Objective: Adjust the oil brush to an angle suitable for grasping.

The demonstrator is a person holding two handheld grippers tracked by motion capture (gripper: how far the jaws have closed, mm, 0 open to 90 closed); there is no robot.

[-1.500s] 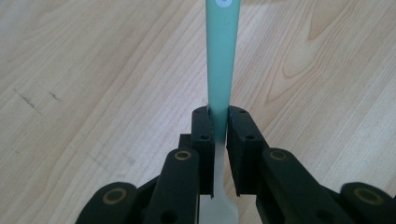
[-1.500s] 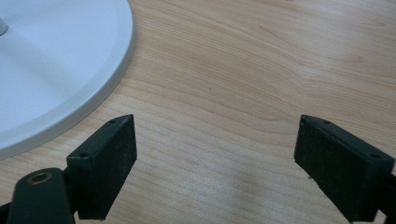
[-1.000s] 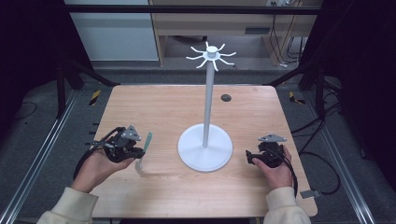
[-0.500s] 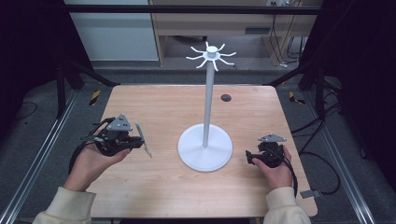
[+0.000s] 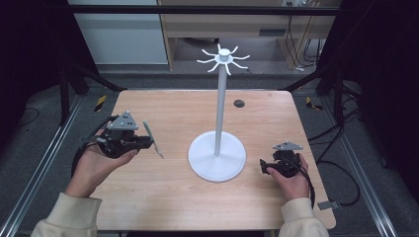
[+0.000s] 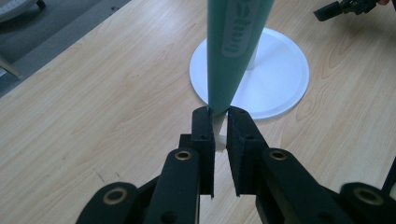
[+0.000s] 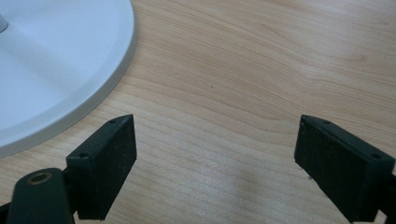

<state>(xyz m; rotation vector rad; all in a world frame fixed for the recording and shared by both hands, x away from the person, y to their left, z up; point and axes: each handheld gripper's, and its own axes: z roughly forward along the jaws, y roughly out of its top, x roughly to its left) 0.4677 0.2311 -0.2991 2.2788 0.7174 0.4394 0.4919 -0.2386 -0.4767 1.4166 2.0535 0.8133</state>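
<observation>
our left tool [image 5: 148, 142] clamps a teal strip [image 6: 233, 46] by its narrow end, above the tabletop [image 5: 168, 197] left of the white stand [image 5: 217, 158]. our right tool [image 7: 215, 154] rests open, empty, near the stand's base.

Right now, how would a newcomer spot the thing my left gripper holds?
Start at the tall white stand with the round base mid-table. Left of it, the left gripper pinches a flat teal plastic strip, the scene's one teal item.
</observation>
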